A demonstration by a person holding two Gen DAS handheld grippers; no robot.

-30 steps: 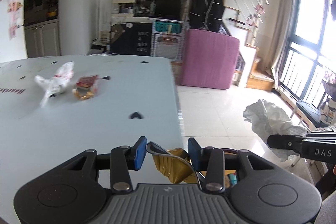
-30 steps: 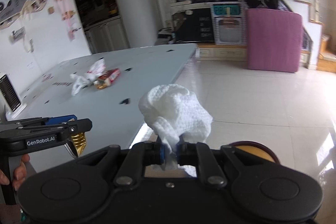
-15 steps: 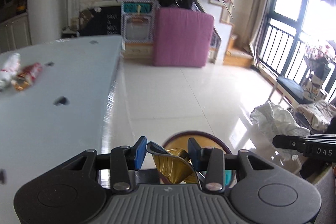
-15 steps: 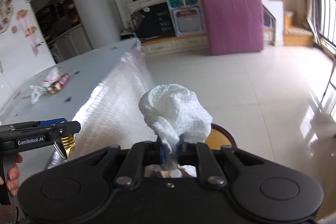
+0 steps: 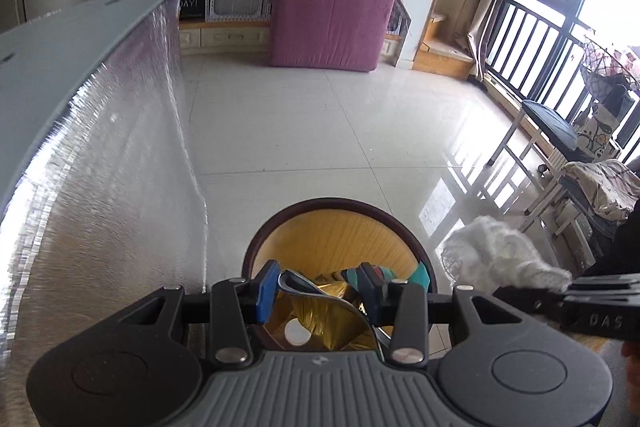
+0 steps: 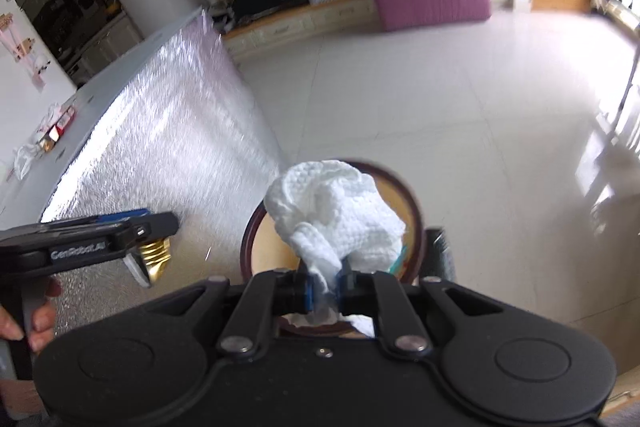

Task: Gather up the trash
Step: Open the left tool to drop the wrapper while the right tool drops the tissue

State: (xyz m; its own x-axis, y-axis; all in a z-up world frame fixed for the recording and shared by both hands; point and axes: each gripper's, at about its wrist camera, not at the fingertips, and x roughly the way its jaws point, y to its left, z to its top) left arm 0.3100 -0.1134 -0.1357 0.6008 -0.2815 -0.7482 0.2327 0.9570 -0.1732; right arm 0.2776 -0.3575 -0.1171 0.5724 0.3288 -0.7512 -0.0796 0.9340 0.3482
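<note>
Bin [image 5: 416, 245]: directly beneath both tongs, at 12 o'clock; mouth up
Left tongs [image 5: 318, 291]: clamped on gold wrapper [image 5: 320, 323]
Right tongs [image 6: 323, 287]: clamped on white tissue [image 6: 340, 207]; neither nearer

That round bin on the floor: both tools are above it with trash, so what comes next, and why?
Probably open the jaws and let go. The left gripper grips a gold wrapper above the bin, and the right gripper pinches a white paper wad over its opening, so both should fall in.
</note>
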